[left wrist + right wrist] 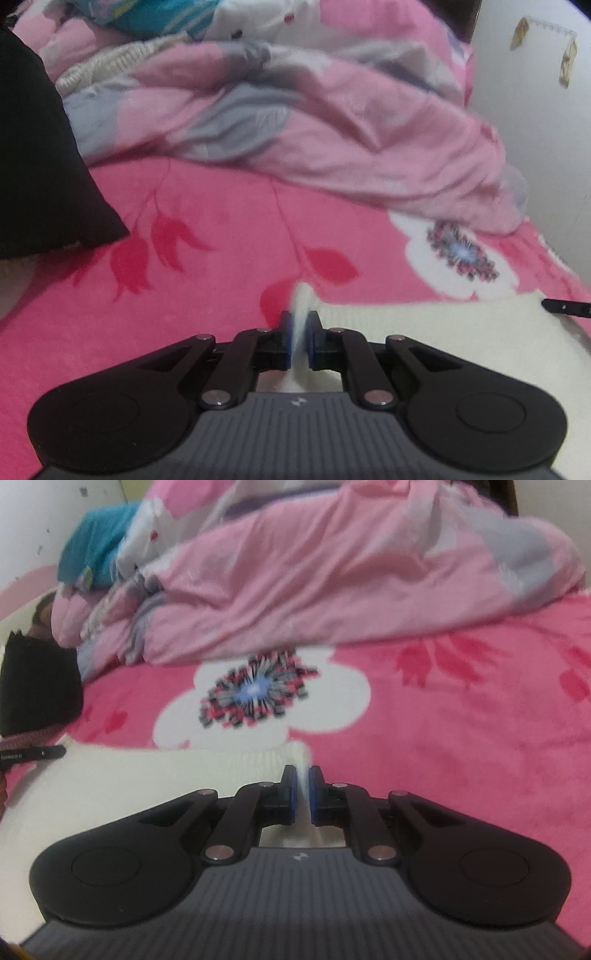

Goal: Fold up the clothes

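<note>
bed: pink floral blanket, rumpled quilt behind
white knit garment: flat on bed, ribbed edge stretched side to side between both grips, long axis likely left-right
left hand-held gripper: clamped on one corner
right hand-held gripper: clamped on other corner
risk: thin pinch, uneven pull could slip or skew fold

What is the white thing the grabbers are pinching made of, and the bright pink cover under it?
The white garment looks like a soft knit, maybe wool or acrylic: its edge near the right gripper shows ribbing. The left gripper pinches another corner. The pink flowered blanket looks like fuzzy fleece or plush, matte and slightly napped. Blur leaves both uncertain.
</note>
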`<state>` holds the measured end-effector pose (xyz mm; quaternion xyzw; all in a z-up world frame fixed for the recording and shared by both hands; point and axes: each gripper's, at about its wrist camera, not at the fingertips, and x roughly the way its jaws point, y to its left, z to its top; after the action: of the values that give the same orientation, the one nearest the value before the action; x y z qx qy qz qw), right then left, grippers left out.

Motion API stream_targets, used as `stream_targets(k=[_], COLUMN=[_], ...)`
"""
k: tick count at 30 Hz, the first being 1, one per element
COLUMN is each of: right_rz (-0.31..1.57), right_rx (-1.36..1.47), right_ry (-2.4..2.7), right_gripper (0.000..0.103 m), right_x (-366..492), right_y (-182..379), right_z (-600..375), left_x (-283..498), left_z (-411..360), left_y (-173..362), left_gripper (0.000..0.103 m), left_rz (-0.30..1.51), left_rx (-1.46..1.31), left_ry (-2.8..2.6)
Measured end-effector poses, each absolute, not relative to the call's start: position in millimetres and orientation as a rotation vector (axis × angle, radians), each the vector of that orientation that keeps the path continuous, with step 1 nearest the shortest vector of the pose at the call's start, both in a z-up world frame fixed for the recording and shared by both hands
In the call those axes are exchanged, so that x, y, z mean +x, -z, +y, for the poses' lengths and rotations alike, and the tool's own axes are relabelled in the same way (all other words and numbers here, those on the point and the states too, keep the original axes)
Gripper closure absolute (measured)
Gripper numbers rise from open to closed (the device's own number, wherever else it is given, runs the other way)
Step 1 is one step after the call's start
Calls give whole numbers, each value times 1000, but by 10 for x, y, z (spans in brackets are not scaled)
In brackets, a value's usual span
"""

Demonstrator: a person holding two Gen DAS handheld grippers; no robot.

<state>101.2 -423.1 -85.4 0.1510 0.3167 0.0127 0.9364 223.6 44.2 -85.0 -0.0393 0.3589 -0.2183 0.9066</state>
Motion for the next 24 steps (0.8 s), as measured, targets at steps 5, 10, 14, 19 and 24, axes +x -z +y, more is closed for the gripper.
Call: stream_targets(k=[5, 10, 14, 19, 24], right_rz=[651, 591, 632, 732, 671], right_rx=[323, 284, 232, 222, 292], right_ry=[-14, -47, -92, -31, -18], right_gripper=[81, 81, 84, 91, 90], right_x=[982, 803, 890, 961, 576], right_y=[819, 546, 582, 691, 320], right_z=[-4268, -4129, -3909, -3902, -4046], left_x=[2139, 1816, 1674, 1672, 1352], left_z=[605, 657, 434, 353, 503], left_y=[717, 460, 544, 720, 367], left_gripper=[68, 68, 68, 73, 62], left_rz=[711, 651, 702, 746, 668], left_rx=[-120, -127, -73, -29, 9], left_ry=[407, 468, 514, 475, 503])
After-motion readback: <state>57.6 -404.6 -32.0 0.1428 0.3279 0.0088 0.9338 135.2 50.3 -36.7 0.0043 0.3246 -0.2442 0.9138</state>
